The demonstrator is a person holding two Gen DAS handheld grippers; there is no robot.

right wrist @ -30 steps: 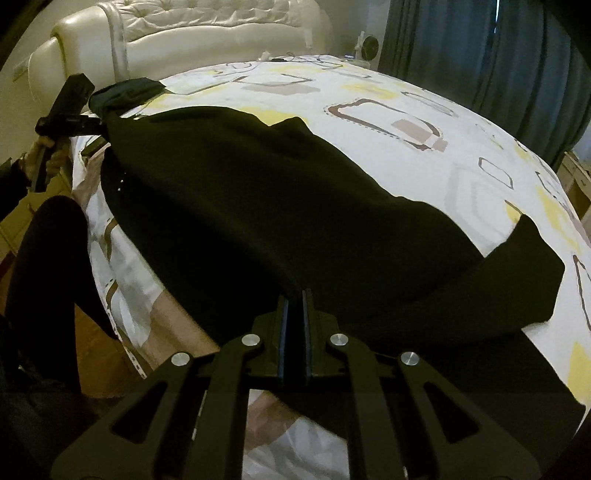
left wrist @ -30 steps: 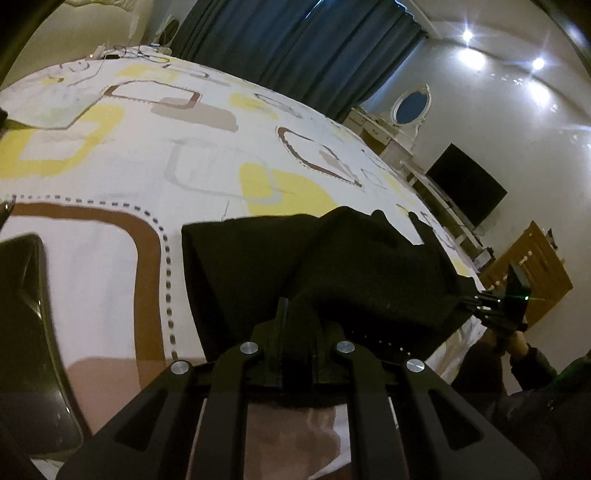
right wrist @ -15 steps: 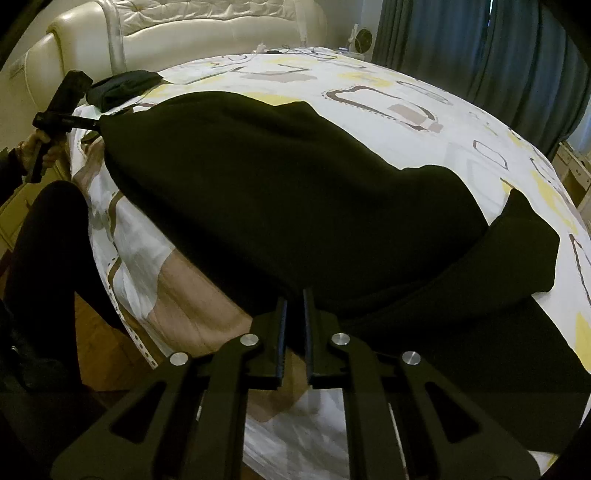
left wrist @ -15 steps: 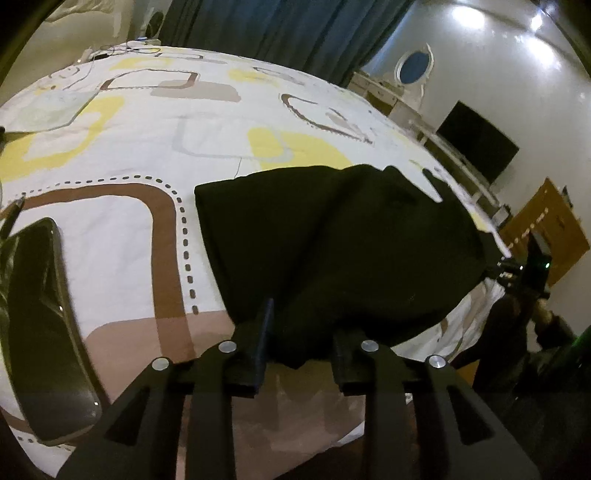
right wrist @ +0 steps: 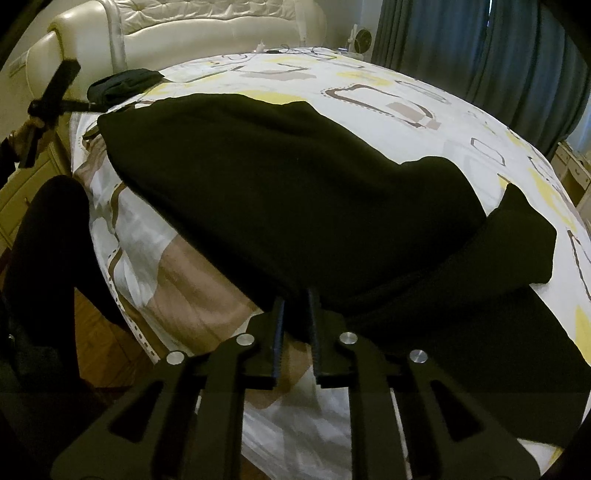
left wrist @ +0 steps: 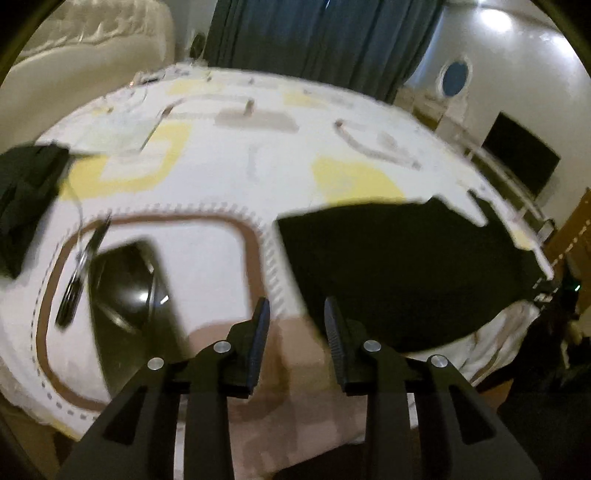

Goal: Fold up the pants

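The black pants (right wrist: 295, 192) lie folded lengthwise along the near edge of the bed (right wrist: 369, 96). In the left wrist view they lie to the right (left wrist: 406, 266). My left gripper (left wrist: 295, 314) is open and empty, just left of the pants' end, above the bedsheet. My right gripper (right wrist: 296, 299) is open a little, its fingertips at the pants' near edge, with no cloth pinched that I can see. The other gripper shows far left in the right wrist view (right wrist: 55, 99).
A dark shiny object (left wrist: 129, 291) and a thin metal item (left wrist: 81, 273) lie on the bed's left part. Another dark garment (right wrist: 122, 86) lies near the cream headboard (right wrist: 207, 26). Curtains, a TV (left wrist: 517, 155) and a dresser stand beyond.
My left gripper let go of the pants' end, opened and swung left. My right gripper opened slightly. The pants settled flat on the bed.
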